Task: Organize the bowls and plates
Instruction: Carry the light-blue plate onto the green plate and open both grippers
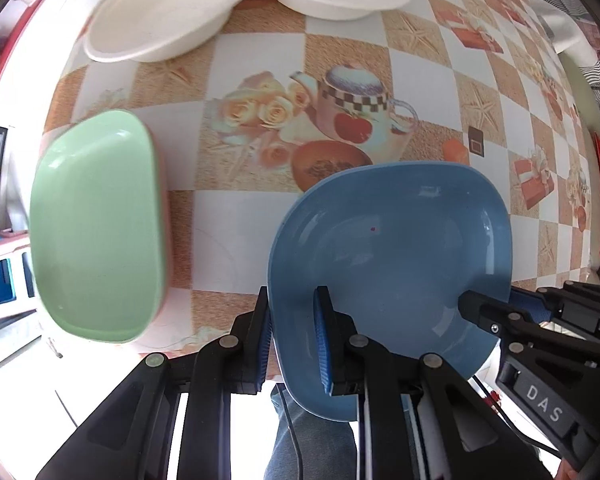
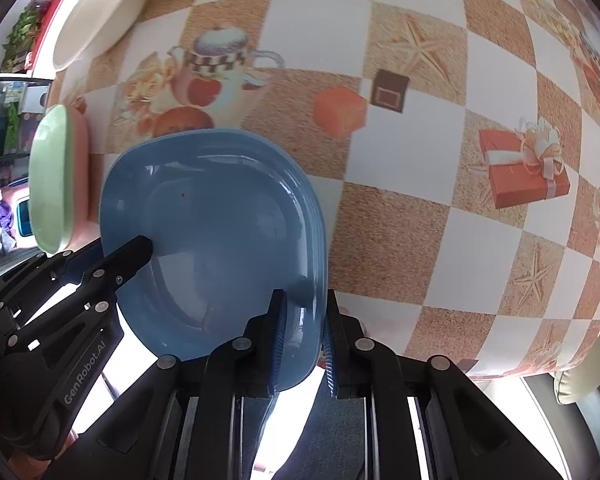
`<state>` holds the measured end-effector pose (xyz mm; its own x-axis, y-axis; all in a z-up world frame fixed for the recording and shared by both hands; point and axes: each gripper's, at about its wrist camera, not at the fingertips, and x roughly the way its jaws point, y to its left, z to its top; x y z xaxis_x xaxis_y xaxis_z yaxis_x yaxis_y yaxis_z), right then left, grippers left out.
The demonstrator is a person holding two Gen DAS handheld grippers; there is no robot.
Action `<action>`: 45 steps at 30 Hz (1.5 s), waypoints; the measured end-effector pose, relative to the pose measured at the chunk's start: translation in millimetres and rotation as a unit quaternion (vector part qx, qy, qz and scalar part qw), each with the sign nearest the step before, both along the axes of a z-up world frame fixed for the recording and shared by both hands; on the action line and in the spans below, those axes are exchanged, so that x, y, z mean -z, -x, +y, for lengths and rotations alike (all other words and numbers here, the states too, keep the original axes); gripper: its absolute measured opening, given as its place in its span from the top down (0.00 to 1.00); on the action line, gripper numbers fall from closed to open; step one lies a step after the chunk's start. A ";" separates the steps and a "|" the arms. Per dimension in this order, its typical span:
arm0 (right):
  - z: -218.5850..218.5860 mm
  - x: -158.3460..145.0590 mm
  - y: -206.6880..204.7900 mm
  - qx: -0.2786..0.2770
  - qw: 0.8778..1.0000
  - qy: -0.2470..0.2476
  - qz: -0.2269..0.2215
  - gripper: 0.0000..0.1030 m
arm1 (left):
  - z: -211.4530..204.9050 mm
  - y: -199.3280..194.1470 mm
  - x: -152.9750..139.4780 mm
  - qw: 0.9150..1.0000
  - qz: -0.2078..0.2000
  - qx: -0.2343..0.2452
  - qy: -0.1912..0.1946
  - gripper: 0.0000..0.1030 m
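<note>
1. The blue plate (image 1: 388, 256) was held at the near edge of the bench (image 1: 260, 220), part of it hanging out past that edge, with both grippers gripping its rim.
2. The left gripper (image 1: 294, 336) had its 2 blue-padded fingers (image 1: 324, 340) drawn narrow onto the plate's left rim, 1 finger under the rim and 1 inside the dish.
3. The right gripper (image 2: 302, 332) pinched the plate's right rim (image 2: 316, 280) the same way, its fingers (image 2: 278, 340) close together with the rim between them.
4. In the left wrist view, the right gripper's black fingertip (image 1: 480, 308) reached over the plate from the right side.
5. A green plate (image 1: 96, 224) sat to the left of the blue 1, apart from it, stacked on a pink plate (image 2: 80, 184) whose edge showed beneath.
6. 2 white bowls (image 1: 164, 12) stood at the far side of the bench, side by side with their rims overlapping.
7. The bench wore a checked oilcloth printed with a teapot (image 1: 356, 100), roses and starfish.
</note>
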<state>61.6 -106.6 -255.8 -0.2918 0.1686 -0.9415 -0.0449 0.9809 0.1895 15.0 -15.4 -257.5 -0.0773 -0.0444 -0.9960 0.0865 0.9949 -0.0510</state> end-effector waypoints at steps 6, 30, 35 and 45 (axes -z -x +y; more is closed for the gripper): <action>10.7 -27.1 -4.8 -0.014 1.000 -0.010 -0.018 0.81 | 30.1 6.1 -20.7 1.000 -0.019 -0.023 -0.004 0.80; 127.1 -37.1 -39.8 -0.057 0.996 -0.064 -0.037 0.81 | 169.2 -9.5 -64.9 0.992 -0.054 -0.103 -0.043 0.80; 142.0 -32.4 -44.4 -0.061 0.995 -0.067 -0.029 0.81 | 174.8 -18.5 -55.0 0.991 -0.053 -0.110 -0.052 0.80; 147.1 -21.1 -51.8 -0.040 0.997 -0.070 -0.008 0.81 | 185.3 -38.3 -42.7 0.991 -0.058 -0.104 -0.064 0.80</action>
<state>113.4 40.4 -234.7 -0.2941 0.2759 -0.9151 -0.1271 0.9377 0.3235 53.3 169.9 -214.8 0.0359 0.0792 -0.9962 -0.1233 0.9896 0.0742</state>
